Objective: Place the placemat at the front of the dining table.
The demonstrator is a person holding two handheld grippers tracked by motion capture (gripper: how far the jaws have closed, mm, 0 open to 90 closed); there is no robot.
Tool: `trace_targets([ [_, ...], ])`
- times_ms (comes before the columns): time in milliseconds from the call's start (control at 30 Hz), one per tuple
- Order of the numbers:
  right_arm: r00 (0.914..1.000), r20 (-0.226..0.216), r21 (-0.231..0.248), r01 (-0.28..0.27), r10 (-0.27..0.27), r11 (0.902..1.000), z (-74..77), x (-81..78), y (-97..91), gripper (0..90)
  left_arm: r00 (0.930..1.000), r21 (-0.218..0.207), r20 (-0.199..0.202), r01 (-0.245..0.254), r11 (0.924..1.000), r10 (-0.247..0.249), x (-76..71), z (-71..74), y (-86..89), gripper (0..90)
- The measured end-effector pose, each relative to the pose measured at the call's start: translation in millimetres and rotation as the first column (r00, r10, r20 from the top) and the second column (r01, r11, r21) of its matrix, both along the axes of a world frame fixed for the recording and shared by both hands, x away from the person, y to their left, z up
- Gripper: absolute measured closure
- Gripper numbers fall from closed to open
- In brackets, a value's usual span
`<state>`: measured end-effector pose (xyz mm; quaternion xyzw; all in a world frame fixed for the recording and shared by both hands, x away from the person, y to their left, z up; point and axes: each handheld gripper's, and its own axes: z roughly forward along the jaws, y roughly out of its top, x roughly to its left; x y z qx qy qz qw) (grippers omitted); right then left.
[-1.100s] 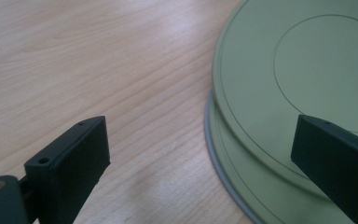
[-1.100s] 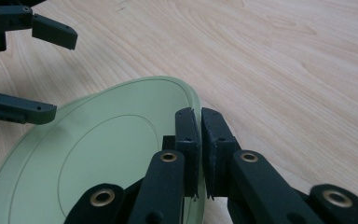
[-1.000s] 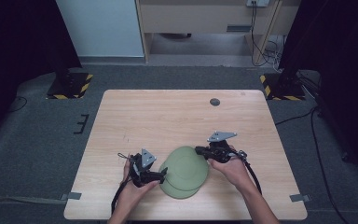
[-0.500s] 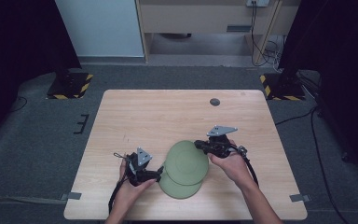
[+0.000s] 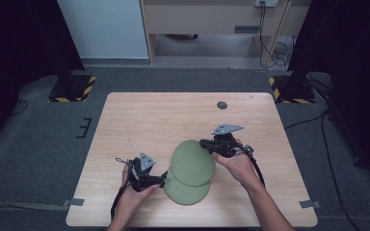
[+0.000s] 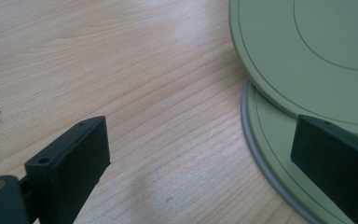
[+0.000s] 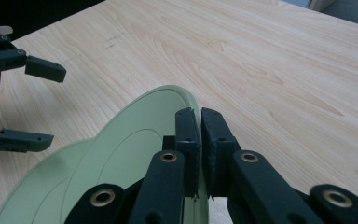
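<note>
A round, flat, pale green upper plate (image 5: 193,162) hangs tilted, pinched at its two o'clock rim by the right gripper (image 5: 207,144), overlapping a matching lower green plate (image 5: 185,190) flat on the wooden table (image 5: 173,115). The left gripper (image 5: 163,179), jaws spread and empty, waits at the lower plate's nine o'clock edge. Bare tabletop stretches toward twelve.

Far tabletop (image 5: 173,115) bare; stacked plates (image 5: 188,192) block near centre.

Light wood table (image 5: 139,115), grey carpet floor (image 5: 38,144), pale cabinet (image 5: 101,24) behind, dark curtains (image 5: 9,38) both sides
</note>
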<state>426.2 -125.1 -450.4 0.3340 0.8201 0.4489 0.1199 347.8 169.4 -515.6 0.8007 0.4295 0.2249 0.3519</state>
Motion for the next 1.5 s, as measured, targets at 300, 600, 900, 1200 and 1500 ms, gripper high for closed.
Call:
trace_targets([
  [300, 0.9999, 0.01, -0.01, 0.006, -0.006, 0.9999, 15.8, 6.5, 2.7, 86.4, 1.0, 0.0, 0.0, -0.005, 1.0, 0.005, 0.1, 0.1, 2.9, 3.7],
  [600, 0.9998, 0.011, -0.009, 0.016, -0.015, 0.9998, 16.9, 12.4, 6.3, 86.3, 1.0, 0.011, -0.002, 0.002, 0.9999, -0.002, 0.2, -1.0, 0.6, 3.7],
  [900, 0.9998, 0.02, -0.006, 0.006, -0.006, 1.0, 22.4, 11.9, 10.3, 86.4, 1.0, 0.013, 0.004, -0.005, 0.9999, 0.005, 0.2, 0.2, 2.2, 3.7],
  [1200, 0.9997, 0.024, -0.006, 0.009, -0.009, 0.9999, 26.1, 12.4, 7.6, 86.3, 1.0, 0.015, 0.004, -0.005, 0.9999, 0.005, 0.8, 0.3, 2.1, 3.7],
  [1500, 0.9991, 0.041, -0.013, 0.009, -0.008, 0.9999, 37.1, 15.6, 9.1, 86.3, 1.0, 0.017, 0.005, -0.006, 0.9998, 0.006, 0.9, 0.3, 1.9, 3.7],
])
